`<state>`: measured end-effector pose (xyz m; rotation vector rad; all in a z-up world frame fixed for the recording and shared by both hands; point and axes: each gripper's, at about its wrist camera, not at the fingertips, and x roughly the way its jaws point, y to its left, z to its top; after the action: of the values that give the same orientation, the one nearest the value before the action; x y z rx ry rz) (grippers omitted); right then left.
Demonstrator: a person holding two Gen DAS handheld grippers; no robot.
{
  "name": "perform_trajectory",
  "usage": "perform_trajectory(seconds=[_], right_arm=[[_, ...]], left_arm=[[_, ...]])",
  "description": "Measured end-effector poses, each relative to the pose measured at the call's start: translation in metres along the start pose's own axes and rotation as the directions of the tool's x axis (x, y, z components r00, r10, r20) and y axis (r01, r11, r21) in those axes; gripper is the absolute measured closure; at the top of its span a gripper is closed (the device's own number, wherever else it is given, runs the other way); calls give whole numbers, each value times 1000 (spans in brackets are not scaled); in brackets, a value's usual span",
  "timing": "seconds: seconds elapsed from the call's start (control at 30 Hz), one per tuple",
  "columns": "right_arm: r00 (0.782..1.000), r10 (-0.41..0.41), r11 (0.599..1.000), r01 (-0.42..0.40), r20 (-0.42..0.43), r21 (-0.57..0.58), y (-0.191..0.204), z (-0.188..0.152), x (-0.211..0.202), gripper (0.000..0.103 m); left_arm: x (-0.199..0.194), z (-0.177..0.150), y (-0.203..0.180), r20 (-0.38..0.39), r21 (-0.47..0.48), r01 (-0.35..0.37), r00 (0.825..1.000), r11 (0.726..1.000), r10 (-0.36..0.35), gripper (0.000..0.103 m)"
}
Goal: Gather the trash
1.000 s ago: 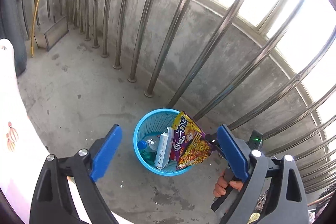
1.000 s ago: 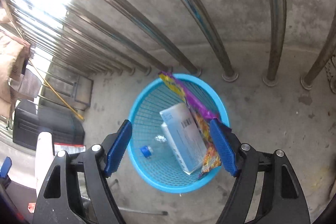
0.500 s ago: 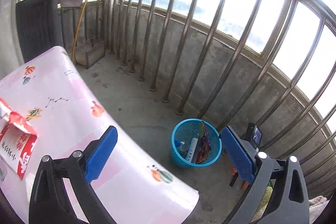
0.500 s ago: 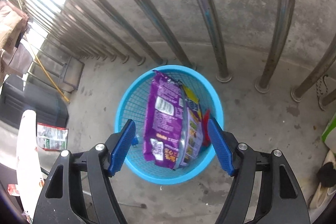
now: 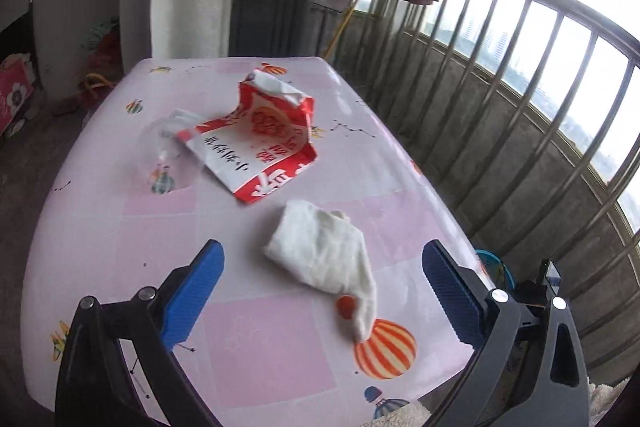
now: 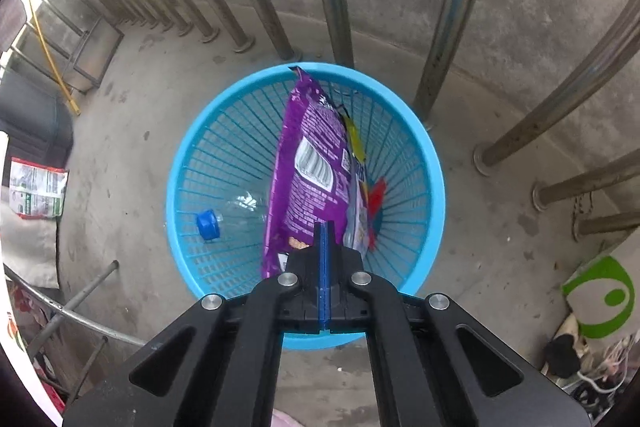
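On a railed balcony, the left gripper [image 5: 322,287] is hovering with its jaws spread wide and empty above a pink table [image 5: 256,331], where a crumpled white tissue [image 5: 326,251] and a torn red-and-white wrapper [image 5: 262,143] are lying apart from each other. The right gripper [image 6: 325,227] is pointing down, its jaws pressed together on nothing, over a blue basket [image 6: 434,187] on the concrete floor, which is holding a purple snack bag [image 6: 308,163] and a clear bottle with a blue cap [image 6: 208,225].
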<state>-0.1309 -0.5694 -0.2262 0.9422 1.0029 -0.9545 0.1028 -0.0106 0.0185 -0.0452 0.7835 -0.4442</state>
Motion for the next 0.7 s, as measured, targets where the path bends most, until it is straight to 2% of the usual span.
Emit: perform_trajectory(seconds=[0.1,0.17,0.27,0.33,0.4,0.47,0.53,0.63,0.7], right_arm=[[999,-27,998,29,-32,59,-14,-9,21,103],[1000,-10,996,12,-19,92,-18,-12,21,103],[999,37,992,-40,27,121,-20,-15,3,101],[995,53,993,-61,90,97,-15,-14,-15,100],[988,71,995,-79,134,59,-7,-13,-29,88],[985,80,996,-85,151,23,-1,-15,-38,68],[985,80,997,-80,156,-7,5,-16,-40,59],[990,18,1000,-16,136,-17,10,-13,-37,56],[987,16,1000,-15,158,-4,18,-16,-52,56]], left_arm=[[-6,-5,28,5,-72,-57,998,996,57,6],[-10,-4,43,9,-110,-78,997,991,79,6],[-16,1,58,26,-145,-90,995,985,95,6],[-18,3,67,36,-166,-98,994,981,105,6],[-18,5,73,41,-180,-107,992,978,116,6],[-17,5,78,40,-187,-106,993,977,115,6],[-17,4,81,33,-184,-103,993,977,111,6],[-17,3,87,23,-181,-113,993,977,119,6],[-15,3,90,14,-186,-118,992,975,123,6]])
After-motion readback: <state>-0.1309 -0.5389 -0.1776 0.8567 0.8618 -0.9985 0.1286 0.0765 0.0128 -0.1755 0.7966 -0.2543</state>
